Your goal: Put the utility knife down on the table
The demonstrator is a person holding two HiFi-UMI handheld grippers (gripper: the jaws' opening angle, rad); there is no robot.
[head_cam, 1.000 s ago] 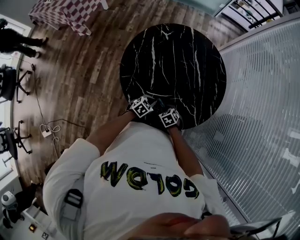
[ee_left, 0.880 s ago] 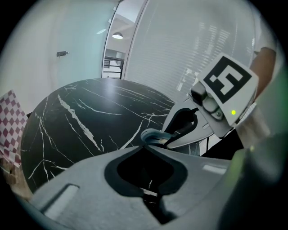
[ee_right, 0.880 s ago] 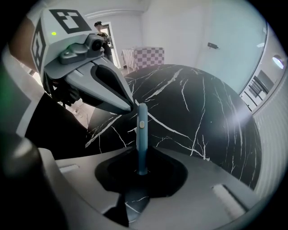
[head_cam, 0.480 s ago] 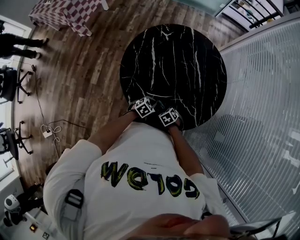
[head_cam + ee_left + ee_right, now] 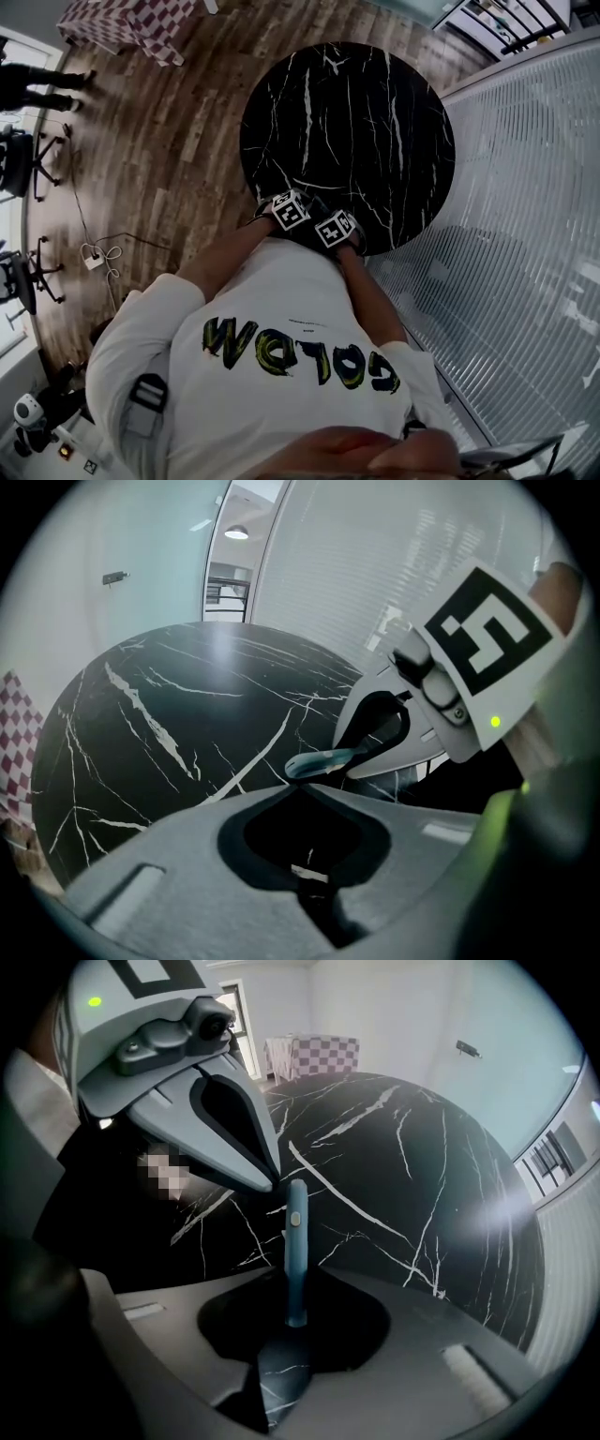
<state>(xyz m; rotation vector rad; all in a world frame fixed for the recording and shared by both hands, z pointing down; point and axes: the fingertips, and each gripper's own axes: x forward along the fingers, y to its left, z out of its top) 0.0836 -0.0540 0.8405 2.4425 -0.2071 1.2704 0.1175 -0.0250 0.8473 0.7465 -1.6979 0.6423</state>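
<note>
A round black marble table [image 5: 375,103] lies under both claws, with wooden floor [image 5: 159,141] around it. The left claw [image 5: 298,786], jaws together on nothing, hangs just beside the knife's tip. The right claw [image 5: 296,1283] pinches the blue utility knife [image 5: 295,1222], which sticks forward from its jaws over the tabletop

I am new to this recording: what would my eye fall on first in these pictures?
First the round black table with white veins, in the upper middle of the head view. Then the blue knife, clamped in the jaws of the right gripper at the table's near edge; the left gripper beside it is shut and empty.
</note>
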